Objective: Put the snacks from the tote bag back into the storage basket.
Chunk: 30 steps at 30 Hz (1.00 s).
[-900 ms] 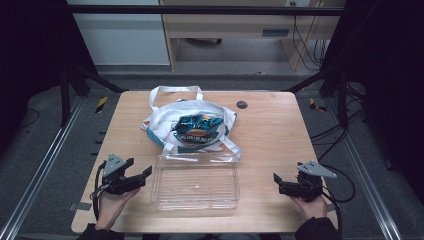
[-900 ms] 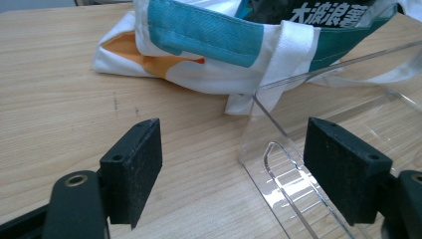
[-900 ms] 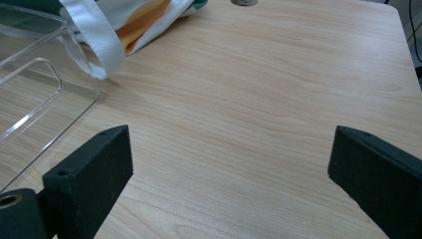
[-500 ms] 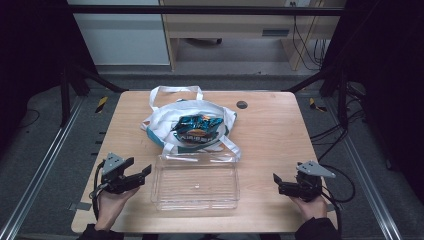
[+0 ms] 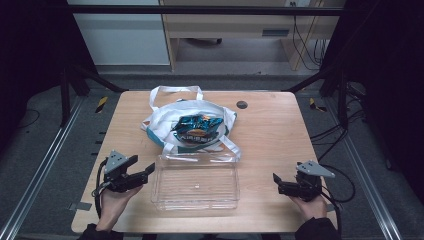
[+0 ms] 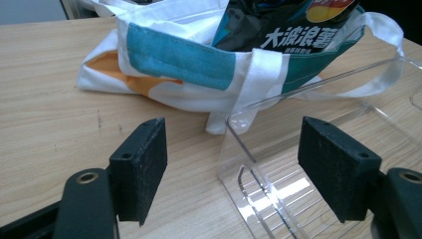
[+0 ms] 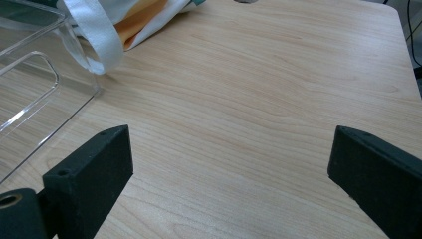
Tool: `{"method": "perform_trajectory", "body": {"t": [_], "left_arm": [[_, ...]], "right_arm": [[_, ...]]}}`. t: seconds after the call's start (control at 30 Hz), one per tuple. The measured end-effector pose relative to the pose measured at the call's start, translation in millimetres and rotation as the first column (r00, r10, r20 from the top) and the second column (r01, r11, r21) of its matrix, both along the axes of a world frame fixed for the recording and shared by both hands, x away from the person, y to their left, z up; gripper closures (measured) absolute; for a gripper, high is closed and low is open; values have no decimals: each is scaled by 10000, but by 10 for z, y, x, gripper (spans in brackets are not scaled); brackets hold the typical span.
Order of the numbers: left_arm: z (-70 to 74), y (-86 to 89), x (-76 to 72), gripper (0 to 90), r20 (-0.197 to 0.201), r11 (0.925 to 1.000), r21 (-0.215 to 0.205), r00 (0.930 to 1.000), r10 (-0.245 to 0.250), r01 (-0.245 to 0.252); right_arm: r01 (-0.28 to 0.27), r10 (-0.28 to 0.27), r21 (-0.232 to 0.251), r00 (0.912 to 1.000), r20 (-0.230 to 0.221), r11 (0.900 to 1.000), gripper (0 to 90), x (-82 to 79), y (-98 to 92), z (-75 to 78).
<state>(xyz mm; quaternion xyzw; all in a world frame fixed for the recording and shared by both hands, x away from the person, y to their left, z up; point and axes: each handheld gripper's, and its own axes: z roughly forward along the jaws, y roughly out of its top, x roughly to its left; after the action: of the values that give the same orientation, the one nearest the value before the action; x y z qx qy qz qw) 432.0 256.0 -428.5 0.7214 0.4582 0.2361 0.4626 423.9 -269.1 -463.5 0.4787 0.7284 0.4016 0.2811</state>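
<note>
The clear rectangular plastic box [image 5: 196, 181] is seen at the table's near centre, long axis left to right, open side up. The left gripper [image 5: 144, 171] is held at its left end, jaws spread with nothing between them; the right gripper [image 5: 276, 183] is well apart, likewise spread. An approach step is judged; next, the box's left wall must be straddled squarely.

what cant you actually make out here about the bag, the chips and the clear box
- Tote bag inside: hidden in the high view by the chip bag lying over its mouth.
- Chip bag print: cut off by the top edge in the left gripper view.
- Clear box: its near end is cut off by the bottom edge in the left gripper view.
</note>
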Motion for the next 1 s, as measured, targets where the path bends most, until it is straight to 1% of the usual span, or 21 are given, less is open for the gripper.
{"method": "perform_trajectory", "body": {"t": [0.2,0.23,0.3,0.33,0.4,0.5,0.53,0.63,0.77,0.83,0.9,1.0], "left_arm": [[45,-38,-2,279,60,9998,46,9998,-201,201],[64,-51,-6,283,82,9997,-66,9996,-254,254],[75,-61,-8,285,105,9996,-95,9996,-274,275],[87,-71,-10,285,136,9995,-66,9994,-311,312],[122,-95,-7,285,206,9993,-42,9991,-380,381],[172,-114,-1,286,351,9988,-197,9984,-444,451],[203,-129,2,288,458,9987,-177,9978,-472,480],[230,-137,2,287,524,9985,-135,9973,-523,531],[280,-142,8,285,584,9982,-182,9968,-555,566],[307,-144,15,285,581,9980,-240,9967,-564,579],[346,-145,25,281,604,9981,-168,9965,-578,589],[416,-137,45,281,742,9983,-221,9959,-517,535]], "right_arm": [[0,0,46,10000,-54,10000,43,1,5,0],[-15,15,83,9999,-101,10000,43,-1,6,0],[-13,13,70,10000,-83,10000,43,-3,7,-1],[-29,29,-18,10000,3,10000,43,2,3,-6],[-17,17,70,10000,-73,10000,43,-3,7,-1],[-24,24,39,10000,-78,10000,42,3,7,-6],[-39,39,-20,10000,-59,10000,43,5,10,-11],[-40,40,-16,10000,-64,10000,43,6,11,-12],[-56,57,-41,10000,17,10000,43,6,4,-9],[-49,49,60,10000,17,10000,42,-2,6,-2],[-97,96,63,9999,77,9999,42,1,7,-5],[-116,115,74,9999,54,9999,42,0,13,-5]]}}
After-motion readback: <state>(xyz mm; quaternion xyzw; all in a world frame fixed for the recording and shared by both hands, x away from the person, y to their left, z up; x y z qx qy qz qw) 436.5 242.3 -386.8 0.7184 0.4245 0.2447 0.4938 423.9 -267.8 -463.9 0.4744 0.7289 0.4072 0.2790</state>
